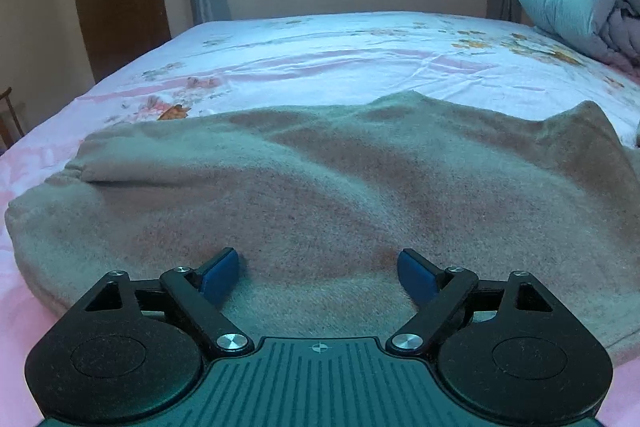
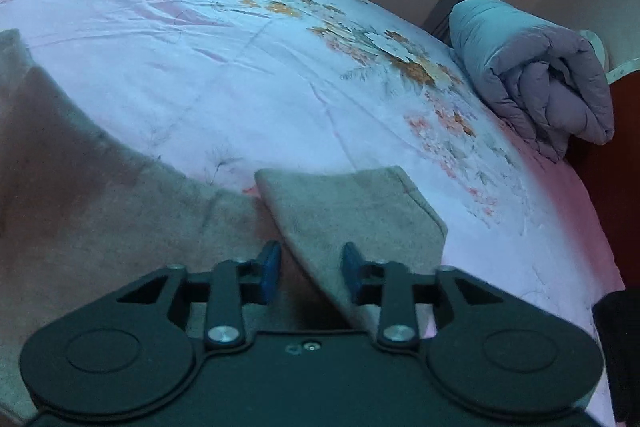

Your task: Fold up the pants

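Pants: grey-beige fleece pants (image 1: 320,187) lie spread across the near side of my bed, partly doubled over, one cuff end (image 2: 352,207) lying apart on the sheet.
Left gripper (image 1: 319,275): I see it spread wide, low over the fabric, holding nothing.
Right gripper (image 2: 309,269): fingers apart, straddling the cuff's edge, not pinching.
Bed: floral pink sheet (image 1: 340,55).
Far corner: rolled quilt (image 2: 540,83).

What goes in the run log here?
left claw open over pants | right claw open at pant-leg edge | bed
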{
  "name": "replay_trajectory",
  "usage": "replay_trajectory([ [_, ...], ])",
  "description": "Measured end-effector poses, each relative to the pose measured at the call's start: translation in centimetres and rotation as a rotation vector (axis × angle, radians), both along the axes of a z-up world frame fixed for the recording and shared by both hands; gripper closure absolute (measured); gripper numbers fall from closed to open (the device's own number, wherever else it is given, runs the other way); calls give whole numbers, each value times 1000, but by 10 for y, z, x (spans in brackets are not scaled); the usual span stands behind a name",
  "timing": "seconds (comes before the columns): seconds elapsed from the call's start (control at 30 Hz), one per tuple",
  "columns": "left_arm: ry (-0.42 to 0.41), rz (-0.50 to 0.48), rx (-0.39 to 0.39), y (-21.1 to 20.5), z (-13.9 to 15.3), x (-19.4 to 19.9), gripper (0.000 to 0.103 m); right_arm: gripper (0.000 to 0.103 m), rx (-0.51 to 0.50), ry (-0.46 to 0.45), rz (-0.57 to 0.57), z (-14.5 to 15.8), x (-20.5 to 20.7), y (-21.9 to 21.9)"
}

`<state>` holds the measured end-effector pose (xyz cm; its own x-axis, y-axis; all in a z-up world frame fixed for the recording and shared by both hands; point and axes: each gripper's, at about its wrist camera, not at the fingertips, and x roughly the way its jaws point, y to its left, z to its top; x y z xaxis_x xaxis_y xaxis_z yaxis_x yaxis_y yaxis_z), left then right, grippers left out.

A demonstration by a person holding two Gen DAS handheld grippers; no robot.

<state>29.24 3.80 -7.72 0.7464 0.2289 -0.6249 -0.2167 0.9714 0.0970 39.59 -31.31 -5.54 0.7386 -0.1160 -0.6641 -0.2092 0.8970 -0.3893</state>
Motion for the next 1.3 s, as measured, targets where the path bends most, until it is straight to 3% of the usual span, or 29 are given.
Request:
replay_trajectory([
  [0.13,-8,9,-2,0,0,-2,17,103,159,-89,-140,22,-9,-35],
  [0.27,-11,11,-5,0,0,-4,17,103,406,-239,-330,49,-49,-102],
  [0.3,-12,11,-4,0,-1,-4,17,103,508,-271,-381,51,-63,-125],
  [0.4,-13,10,-5,1,-1,-5,17,103,737,-337,-520,42,-107,-181],
  [0.5,-11,7,-7,1,0,-5,17,103,873,-366,-615,20,-145,-211],
  [0.63,7,-12,-20,5,2,-3,17,103,976,-311,-694,-14,-160,-233],
  [0.73,42,-60,-55,14,7,0,17,103,987,-300,-694,-19,-161,-237],
  [0.87,89,-127,-78,23,12,5,17,103,980,-301,-666,-6,-155,-235],
  [1.03,116,-180,-95,30,16,6,17,103,943,-344,-582,21,-176,-227],
  [1.2,125,-212,-96,34,16,7,17,103,1000,-187,-720,-42,-179,-253],
  [1.3,127,-219,-98,36,18,6,17,103,1041,-238,-733,-42,-184,-253],
])
